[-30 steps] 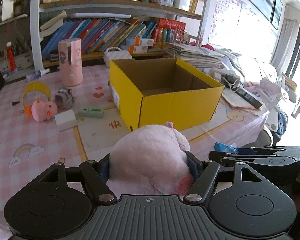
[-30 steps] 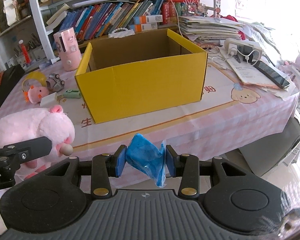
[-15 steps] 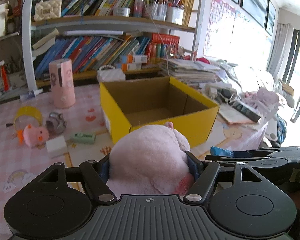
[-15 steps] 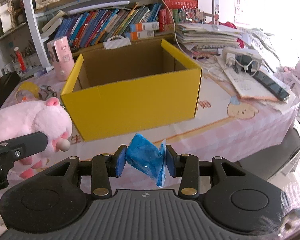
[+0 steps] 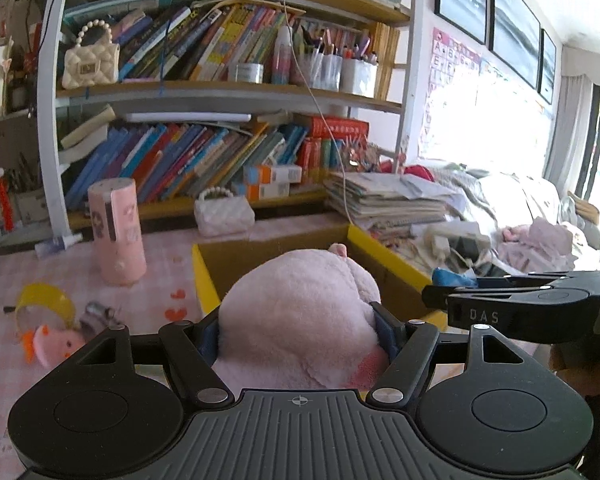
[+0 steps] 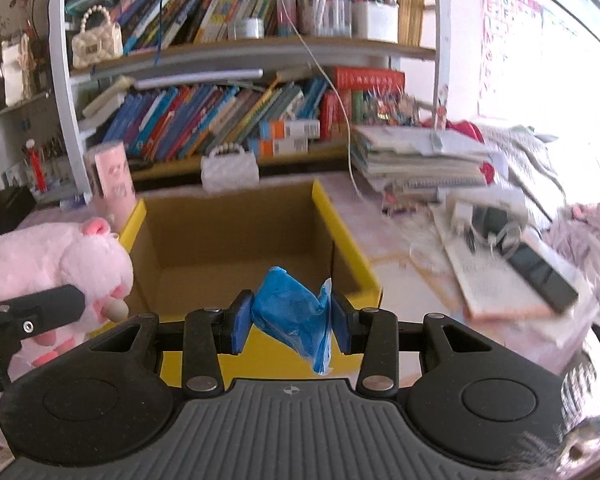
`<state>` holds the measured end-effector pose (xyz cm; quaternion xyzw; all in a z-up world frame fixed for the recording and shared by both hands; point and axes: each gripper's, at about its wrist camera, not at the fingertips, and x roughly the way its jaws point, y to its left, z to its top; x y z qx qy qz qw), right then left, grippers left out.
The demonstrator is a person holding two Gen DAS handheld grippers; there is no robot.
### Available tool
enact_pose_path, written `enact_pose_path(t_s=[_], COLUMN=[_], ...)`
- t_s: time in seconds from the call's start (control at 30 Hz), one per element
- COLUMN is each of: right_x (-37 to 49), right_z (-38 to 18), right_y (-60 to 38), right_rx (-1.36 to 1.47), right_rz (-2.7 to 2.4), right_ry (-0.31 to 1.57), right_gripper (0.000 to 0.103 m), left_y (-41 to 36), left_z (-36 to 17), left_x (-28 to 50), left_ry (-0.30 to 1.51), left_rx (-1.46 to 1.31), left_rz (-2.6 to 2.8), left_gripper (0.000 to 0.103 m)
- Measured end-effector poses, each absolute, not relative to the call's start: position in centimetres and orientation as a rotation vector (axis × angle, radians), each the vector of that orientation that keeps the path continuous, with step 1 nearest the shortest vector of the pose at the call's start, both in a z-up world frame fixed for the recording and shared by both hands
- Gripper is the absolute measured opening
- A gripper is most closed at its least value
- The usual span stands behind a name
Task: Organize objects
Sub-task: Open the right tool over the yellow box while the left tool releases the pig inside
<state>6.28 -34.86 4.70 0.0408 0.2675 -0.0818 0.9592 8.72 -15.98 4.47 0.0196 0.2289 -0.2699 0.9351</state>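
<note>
While left tongs [image 5: 300,330] clench a plush pig [image 5: 300,312] and right tongs [image 6: 290,320] blue plastic [image 6: 292,312], bookshelves [image 5: 220,92] back the pink-checked table [image 5: 60,268].

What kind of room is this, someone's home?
Probably a child's study corner at home: crowded bookshelves, pen pots, an alphabet poster, and toys on a pink checked tablecloth.

Both loaded grippers (apparently raised) have neared the yellow box [image 6: 342,236].
</note>
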Motion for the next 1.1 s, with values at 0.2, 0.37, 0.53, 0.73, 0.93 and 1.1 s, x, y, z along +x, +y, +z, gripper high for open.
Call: enact_pose_path(t_s=[0.2, 0.37, 0.53, 0.73, 0.93, 1.1], right_x=[9.5, 12.1, 14.6, 17.6, 20.7, 22.4], right_z=[5.2, 4.7, 3.9, 2.6, 1.0, 0.1], right_y=[-36.8, -38.0, -38.3, -38.3, -38.3, -37.9], right_rx=[0.06, 0.053, 0.032, 0.01, -0.006, -0.03], right_rz=[-0.124, -0.082, -0.021, 0.049, 0.111, 0.151], right_ry=[0.532, 0.554, 0.594, 0.663, 0.756, 0.805], right_gripper=[0.038, 0.038, 0.038, 0.038, 0.038, 0.038], left_y=[-18.6, -20.5, -21.8, -23.4, -24.3, -24.6], left_z=[4.0, 2.8, 2.2, 1.1, -0.2, -1.5], left_x=[10.8, 12.4, 13.7, 15.3, 16.8, 17.7], left_ry=[0.482, 0.519, 0.531, 0.561, 0.616, 0.671], left_rx=[0.082, 0.14, 0.167, 0.205, 0.236, 0.25], left_rz=[-0.523, -0.495, -0.486, -0.481, -0.463, -0.45], left_gripper=[0.073, 0.073, 0.072, 0.07, 0.066, 0.061])
